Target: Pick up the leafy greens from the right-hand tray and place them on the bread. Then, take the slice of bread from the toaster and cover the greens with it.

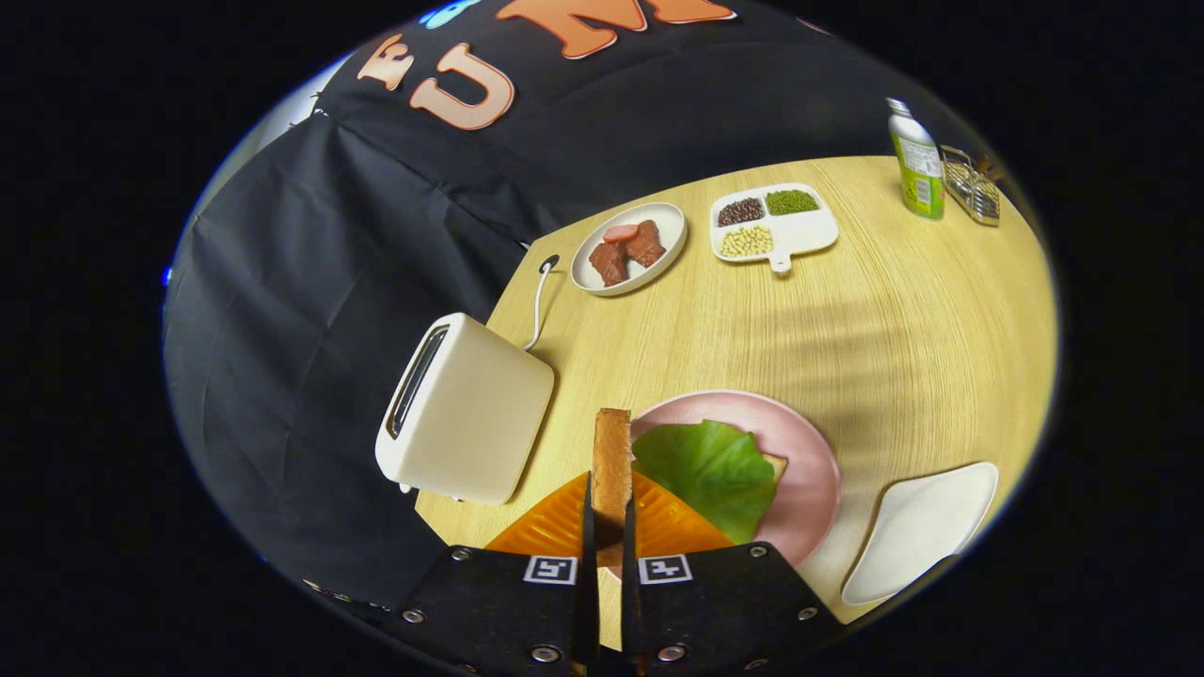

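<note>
My gripper [609, 512] is shut on a slice of toast [611, 465], which stands edge-on between the two fingers, held in the air. Just beyond and to the right of the fingers lies a pink plate [809, 451] with a green leaf [710, 470] spread on it; a corner of the bread [776, 464] under the leaf peeks out at its right. The cream toaster [466, 409] stands to the left of the fingers near the table's edge, its slot looking dark.
A white tray [922, 527] lies right of the pink plate. Further back sit a plate of meat pieces [628, 246], a divided dish of beans [773, 224], a green bottle [917, 165] and a wire basket [974, 188]. The toaster's cord [538, 301] runs toward the table's back corner.
</note>
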Demonstrator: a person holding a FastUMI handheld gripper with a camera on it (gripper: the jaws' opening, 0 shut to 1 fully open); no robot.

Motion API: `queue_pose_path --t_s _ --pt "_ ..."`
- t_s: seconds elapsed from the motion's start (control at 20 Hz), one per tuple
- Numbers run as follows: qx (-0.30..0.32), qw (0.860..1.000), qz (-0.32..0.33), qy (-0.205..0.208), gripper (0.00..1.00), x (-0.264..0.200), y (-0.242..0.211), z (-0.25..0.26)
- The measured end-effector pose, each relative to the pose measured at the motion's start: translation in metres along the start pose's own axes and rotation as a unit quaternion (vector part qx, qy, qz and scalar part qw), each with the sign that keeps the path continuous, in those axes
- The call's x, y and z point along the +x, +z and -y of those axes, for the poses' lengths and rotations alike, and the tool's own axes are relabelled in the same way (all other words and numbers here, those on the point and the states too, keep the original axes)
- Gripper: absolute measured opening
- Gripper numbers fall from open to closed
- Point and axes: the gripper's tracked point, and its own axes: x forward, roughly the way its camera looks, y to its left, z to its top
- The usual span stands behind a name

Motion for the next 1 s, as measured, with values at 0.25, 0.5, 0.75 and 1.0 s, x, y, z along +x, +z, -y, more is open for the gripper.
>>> queue_pose_path --t_s 0.25,0.5,0.75,1.0 --pt "0.011 1.0 0.007 0.001 0.1 0.002 -0.008 0.019" --pt "0.002 1.0 0.01 -0.001 0.1 0.006 -0.013 0.034" --pt "-0.034 0.999 0.019 -0.03 0.15 0.011 -0.014 0.049" --pt "-0.091 0.992 0.055 -0.069 0.39 0.008 -0.004 0.064"
